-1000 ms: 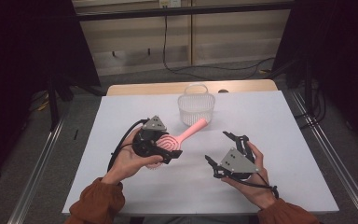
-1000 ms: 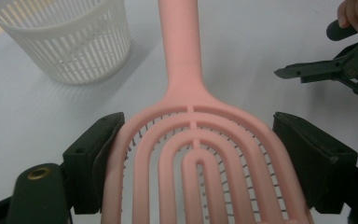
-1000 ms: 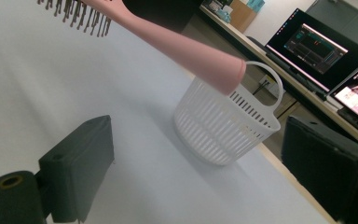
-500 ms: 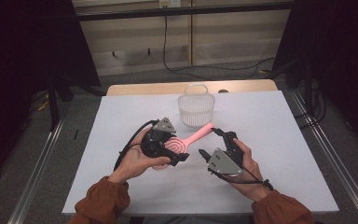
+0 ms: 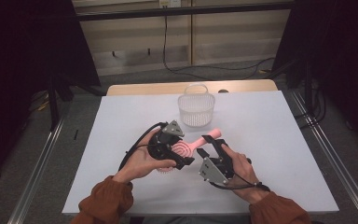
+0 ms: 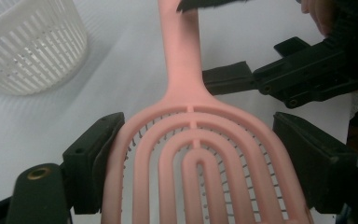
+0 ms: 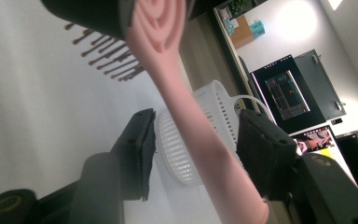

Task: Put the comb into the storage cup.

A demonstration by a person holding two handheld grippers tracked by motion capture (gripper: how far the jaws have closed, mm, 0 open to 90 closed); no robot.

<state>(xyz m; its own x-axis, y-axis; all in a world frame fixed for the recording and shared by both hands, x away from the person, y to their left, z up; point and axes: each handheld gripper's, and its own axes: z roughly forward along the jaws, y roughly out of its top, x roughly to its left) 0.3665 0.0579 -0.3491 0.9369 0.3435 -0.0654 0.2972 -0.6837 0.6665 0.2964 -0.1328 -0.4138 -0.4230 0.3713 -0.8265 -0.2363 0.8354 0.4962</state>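
Mid-table, just in front of the white basket (image 5: pixel 196 109), the pink hairbrush (image 5: pixel 186 148) is up off the surface. Left gripper (image 5: pixel 179 158) has its jaws clamped across the brush head; in the left gripper view both pads sit tight on the head's edges, bristles facing down.

What's changed: a sec ago the right gripper (image 5: pixel 213 144) was well off to the right w/ jaws spread wide. Now it's slid in beside the left one and its jaws have just been closing around the handle. In the right gripper view the handle runs up between the two pads, a sliver of gap on each side, so not pinched yet afaict. Looks like a hand-over or a two-point hold being set up; the left shouldn't let go until the right bites.

Room-wise: basket rim sits just past the handle tip, so any push fwd risks a bump. Plenty of bare table (image 5: pixel 279 121) to the right and left, near edge well clear of both hands. Cables trail back toward the person's sleeves, not crossing the brush.
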